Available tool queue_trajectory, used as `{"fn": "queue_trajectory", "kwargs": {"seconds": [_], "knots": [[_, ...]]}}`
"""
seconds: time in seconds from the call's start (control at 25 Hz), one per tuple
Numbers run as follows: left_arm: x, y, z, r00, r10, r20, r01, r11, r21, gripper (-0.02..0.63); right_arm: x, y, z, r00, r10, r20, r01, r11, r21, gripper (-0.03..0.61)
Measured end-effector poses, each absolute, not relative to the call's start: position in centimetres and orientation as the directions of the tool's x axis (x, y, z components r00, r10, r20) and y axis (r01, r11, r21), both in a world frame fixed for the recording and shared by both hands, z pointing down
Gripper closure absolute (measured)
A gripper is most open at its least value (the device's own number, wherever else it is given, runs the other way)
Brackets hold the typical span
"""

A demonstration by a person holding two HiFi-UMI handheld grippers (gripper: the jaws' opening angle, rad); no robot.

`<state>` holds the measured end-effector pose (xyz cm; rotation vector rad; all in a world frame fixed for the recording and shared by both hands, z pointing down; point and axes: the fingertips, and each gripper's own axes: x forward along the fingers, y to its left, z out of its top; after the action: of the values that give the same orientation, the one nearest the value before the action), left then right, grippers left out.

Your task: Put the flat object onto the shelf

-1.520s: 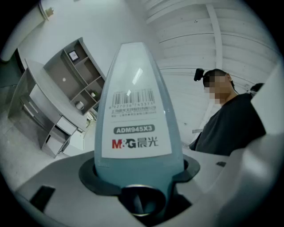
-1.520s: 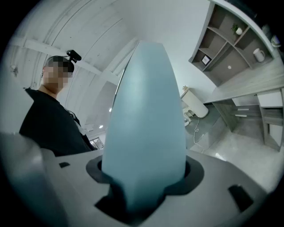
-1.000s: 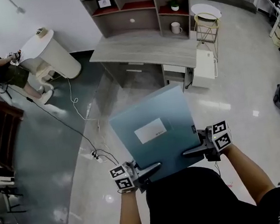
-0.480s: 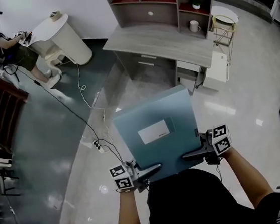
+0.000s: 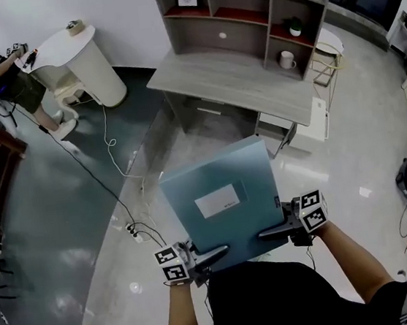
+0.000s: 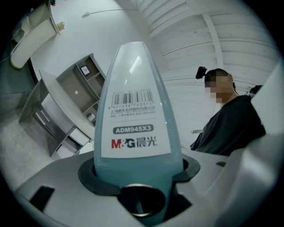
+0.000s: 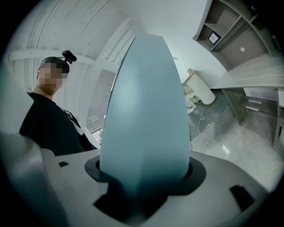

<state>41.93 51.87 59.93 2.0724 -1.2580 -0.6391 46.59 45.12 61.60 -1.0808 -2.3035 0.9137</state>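
Head view: the near edge of the blue file box [image 5: 222, 192] is lost behind the wearer's dark top, and both forearms are cut off at the picture's bottom. One box, flat, rectangular, matte blue w/ one white label on its upper face, is held in the air over the glossy floor [image 5: 338, 178], short of the desk [image 5: 230, 81]. The left hand-held gripper [image 5: 213, 252] clamps its left side and the right hand-held gripper [image 5: 274, 229] its right; each has one marker cube. At the desk's far side stands the shelf [image 5: 244, 9], grey wood-look w/ open cubbies. In it are one white mug [image 5: 286, 59], one small potted plant [image 5: 294, 28] and one framed picture [image 5: 186, 0] — too small to read. One cable [image 5: 111, 162] trails over the floor.

Left gripper view: the box's spine fills the middle, w/ a white label, a barcode, "ADM945X3" and "M&G". One metal-rimmed finger hole [image 6: 140, 201] sits at the near end in shadow. The jaws are closed on the box, dark pads against both faces.

Right gripper view: a smooth blue edge, its base dark and hard to make out. The jaws are clamped on the box here too. The shelf is cut off at upper right.
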Motion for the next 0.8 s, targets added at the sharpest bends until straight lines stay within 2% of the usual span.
{"fn": "queue_trajectory", "kwargs": {"seconds": [0.4,0.6,0.8], "knots": [[25.8,48.6,56.8,0.446,-0.891,-0.092,-0.600,-0.373,0.707,0.310,30.5,42.0,58.5,-0.624,0.775,0.103,0.491,0.491,-0.719,0.272],[21.8,48.9,56.7,0.439,-0.894,-0.085,-0.603,-0.363,0.710,0.308,26.4,42.2,58.5,-0.618,0.780,0.103,0.490,0.484,-0.725,0.273],[13.8,49.4,57.1,0.440,-0.893,-0.095,-0.588,-0.367,0.721,0.309,18.6,42.7,58.7,-0.617,0.778,0.117,0.477,0.488,-0.731,0.273]]}}
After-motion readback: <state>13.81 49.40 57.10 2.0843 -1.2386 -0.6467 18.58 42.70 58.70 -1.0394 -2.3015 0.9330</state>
